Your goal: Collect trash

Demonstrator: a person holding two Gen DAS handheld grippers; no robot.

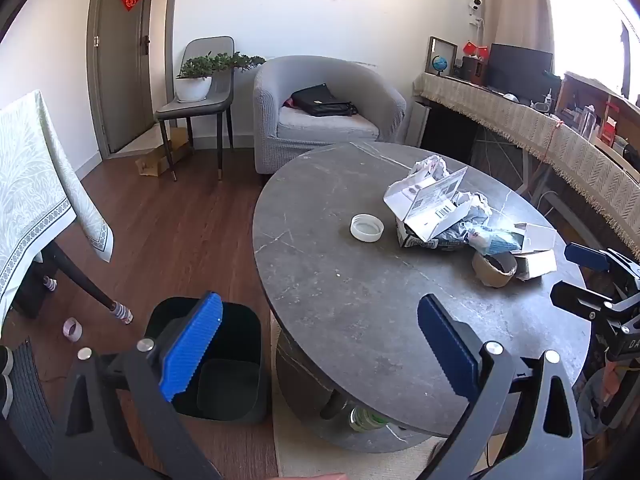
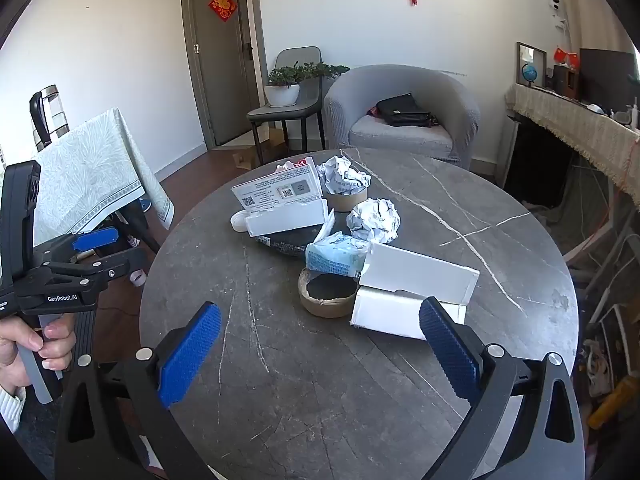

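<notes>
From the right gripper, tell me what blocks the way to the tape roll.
Nothing visible does. The right gripper is open over bare table, and the tape roll lies just ahead of it. The white box sits beside the roll, to its right, not in front.

Near half of round desk (image 2: 280, 392): bare stone, open between the spread fingers of right gripper (image 2: 320, 344), nothing between them. Trash pile (image 2: 344, 240) crowds desk centre; white box (image 2: 404, 300) lies just beside the right-hand finger, cardboard ring (image 2: 328, 292) touching the box. Left of the pile, only a white lid (image 1: 367, 228) on open surface. Left gripper (image 1: 320, 344), wide apart, hangs over the desk's edge; black bin (image 1: 224, 364) stands on the floor against the desk base, mouth unobstructed. Armchair (image 1: 324, 112) stands behind the desk.
</notes>
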